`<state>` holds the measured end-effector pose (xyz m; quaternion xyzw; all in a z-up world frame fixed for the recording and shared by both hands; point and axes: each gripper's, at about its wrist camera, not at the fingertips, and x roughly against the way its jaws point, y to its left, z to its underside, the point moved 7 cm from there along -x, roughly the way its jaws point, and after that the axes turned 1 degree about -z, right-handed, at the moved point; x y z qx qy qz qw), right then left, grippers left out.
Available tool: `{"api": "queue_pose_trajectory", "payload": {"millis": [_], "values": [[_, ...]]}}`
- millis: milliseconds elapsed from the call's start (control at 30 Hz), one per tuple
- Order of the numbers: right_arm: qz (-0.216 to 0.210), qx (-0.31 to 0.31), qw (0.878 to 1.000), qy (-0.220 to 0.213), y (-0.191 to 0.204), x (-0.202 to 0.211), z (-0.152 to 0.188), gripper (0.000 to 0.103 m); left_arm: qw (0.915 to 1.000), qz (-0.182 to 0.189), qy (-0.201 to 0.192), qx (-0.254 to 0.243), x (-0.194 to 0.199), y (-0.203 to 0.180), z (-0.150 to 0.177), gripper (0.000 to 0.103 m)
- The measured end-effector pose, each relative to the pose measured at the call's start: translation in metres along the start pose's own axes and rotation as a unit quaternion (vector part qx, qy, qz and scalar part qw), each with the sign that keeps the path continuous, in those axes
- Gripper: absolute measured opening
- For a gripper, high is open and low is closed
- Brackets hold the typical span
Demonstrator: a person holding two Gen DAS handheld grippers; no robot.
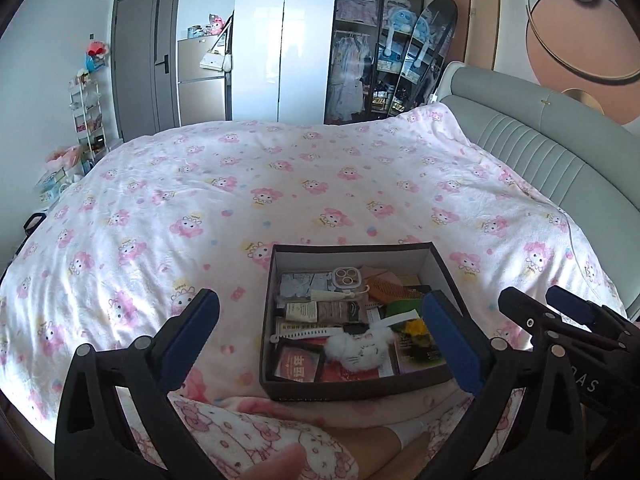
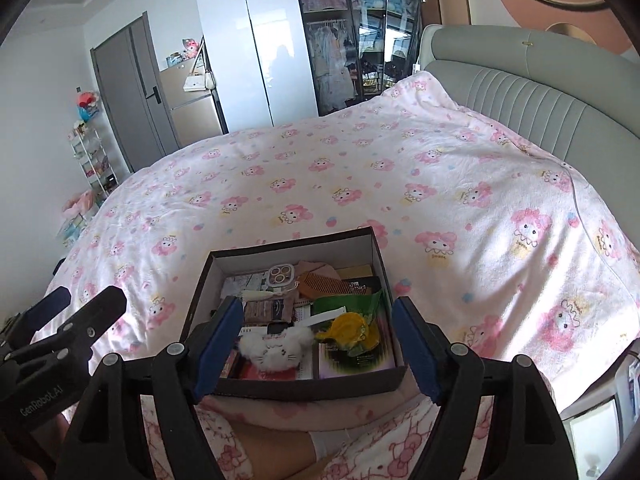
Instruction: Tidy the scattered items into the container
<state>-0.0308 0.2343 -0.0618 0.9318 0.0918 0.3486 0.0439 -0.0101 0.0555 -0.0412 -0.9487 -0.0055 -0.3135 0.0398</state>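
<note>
Nearest the cameras, the person's knees in pink-printed pyjamas (image 1: pixel 256 436) sit at the edge of the bed. The left gripper (image 1: pixel 320 328) is spread wide with nothing between its blue pads (image 1: pixel 192 332); it hangs above the near edge of the bed, pointing down at a slant toward the box. The right gripper (image 2: pixel 316 344) is likewise released and empty, its pads (image 2: pixel 220 344) framing the near end of the box from above without touching it. In the left view the right gripper shows at the right edge, beside the left one.

The box (image 1: pixel 280 316), dark outside and pale inside, rests on the blanket (image 1: pixel 280 184) just beyond the knees. It is open and well filled. At its near end lie a white fluffy cat toy (image 2: pixel 276 346), a yellow item (image 2: pixel 346 328) on green packaging, and red printed cards (image 1: pixel 296 366). Farther in are a tube (image 1: pixel 304 312), a white strap (image 1: pixel 304 334), a brown comb (image 2: pixel 320 282), a phone case (image 2: pixel 281 274) with camera rings, and a pinkish cloth (image 2: pixel 316 267) at the far wall.

Beyond the box the blanket, white with pink cartoon figures, covers the whole bed and carries no loose items in view. A grey-green padded headboard (image 1: pixel 540 136) runs along the right. Farther off stand a glass-fronted wardrobe (image 1: pixel 360 52), white cupboard doors (image 1: pixel 264 40), a grey door (image 1: pixel 144 60) and a white shelf rack (image 1: pixel 86 116) at left.
</note>
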Motion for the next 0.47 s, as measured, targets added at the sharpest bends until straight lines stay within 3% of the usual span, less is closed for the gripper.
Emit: {"api": "queue_pose_trajectory", "payload": {"millis": [233,467], "values": [[0.012,0.021,1.0,0.001,0.009,0.007,0.013,0.075,0.9995,-0.023,-0.02,-0.007,0.014,0.001,0.008,0.102],[0.009,0.022,1.0,0.013,0.011,0.003,0.025,0.075,0.9999,-0.016,-0.001,-0.004,0.013,0.001,0.02,0.102]]}}
